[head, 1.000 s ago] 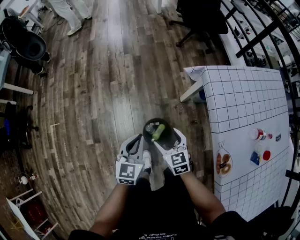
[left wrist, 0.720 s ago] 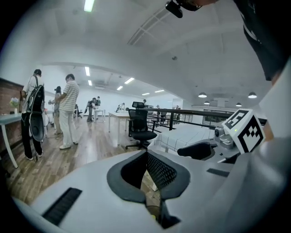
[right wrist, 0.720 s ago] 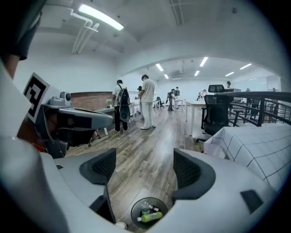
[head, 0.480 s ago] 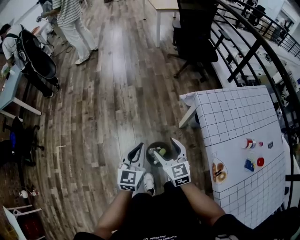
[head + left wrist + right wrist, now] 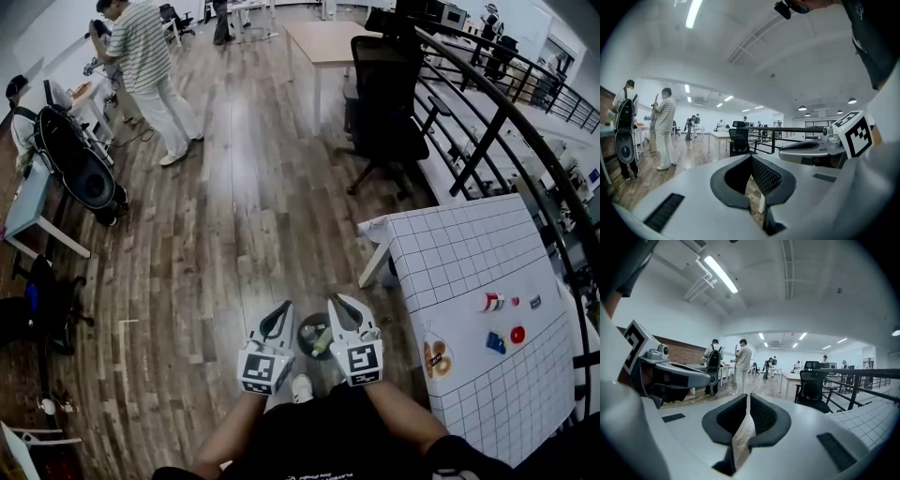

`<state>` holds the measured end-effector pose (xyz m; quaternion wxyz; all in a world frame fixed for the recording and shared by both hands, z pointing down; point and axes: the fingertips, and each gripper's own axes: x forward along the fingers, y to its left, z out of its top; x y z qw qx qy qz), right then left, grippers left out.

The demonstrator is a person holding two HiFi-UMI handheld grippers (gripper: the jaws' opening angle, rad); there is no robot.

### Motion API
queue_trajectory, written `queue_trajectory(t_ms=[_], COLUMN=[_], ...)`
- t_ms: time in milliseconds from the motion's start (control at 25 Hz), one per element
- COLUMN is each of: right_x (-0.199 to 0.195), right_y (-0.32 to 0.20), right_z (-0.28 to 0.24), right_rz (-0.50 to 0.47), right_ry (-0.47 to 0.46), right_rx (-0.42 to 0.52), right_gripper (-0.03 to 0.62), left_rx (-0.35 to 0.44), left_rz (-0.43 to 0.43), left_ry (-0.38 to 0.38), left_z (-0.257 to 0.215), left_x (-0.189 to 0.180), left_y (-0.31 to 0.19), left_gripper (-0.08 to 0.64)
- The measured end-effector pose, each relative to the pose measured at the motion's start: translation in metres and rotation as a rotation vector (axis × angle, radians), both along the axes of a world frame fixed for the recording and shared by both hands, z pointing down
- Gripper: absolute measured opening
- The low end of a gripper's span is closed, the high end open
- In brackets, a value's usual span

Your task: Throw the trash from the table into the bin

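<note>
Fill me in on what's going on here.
A person stands over a small black bin on the wooden floor, a gripper in each hand held above it. The bin already holds a green piece of trash. The left gripper is shut and empty; the right gripper is closing its jaws with nothing between them. On the gridded table to the right, a snack packet, a red-and-white can and a few small items remain.

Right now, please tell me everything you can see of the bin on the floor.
The bin is small, round and dark, seen from above with its mouth open. It stands on the wooden floor near the person's white shoe, left of the gridded table. Inside lie a green item and something pale. Its material cannot be told.
</note>
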<state>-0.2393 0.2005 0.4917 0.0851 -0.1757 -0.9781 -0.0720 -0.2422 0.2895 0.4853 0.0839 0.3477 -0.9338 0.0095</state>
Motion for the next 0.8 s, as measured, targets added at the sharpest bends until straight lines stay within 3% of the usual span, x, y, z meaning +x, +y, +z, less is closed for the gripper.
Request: queue_trajectory(t_ms=[200, 400, 640, 800], right_x=[0.005, 0.010, 0.014, 0.021], right_y=[0.000, 0.004, 0.000, -0.003], right_z=[-0.019, -0.030, -0.036, -0.034], right_rz=[0.029, 0.034, 0.048, 0.068], right_ry=[-0.049, -0.076, -0.110, -0.109], right_rx=[-0.016, -0.026, -0.018, -0.018], right_gripper=[0.025, 0.025, 0.025, 0.025], left_rx=[0.014, 0.058, 0.029, 0.057], left_rz=[0.013, -0.041, -0.047, -0.018], left_ry=[-0.007, -0.019, -0.045, -0.047], left_z=[-0.009, -0.018, -0.023, -0.028], left_x=[0.003, 0.001, 0.000, 0.007], left_y=[0.001, 0.015, 0.015, 0.012], left_gripper=[0.023, 0.023, 0.022, 0.023])
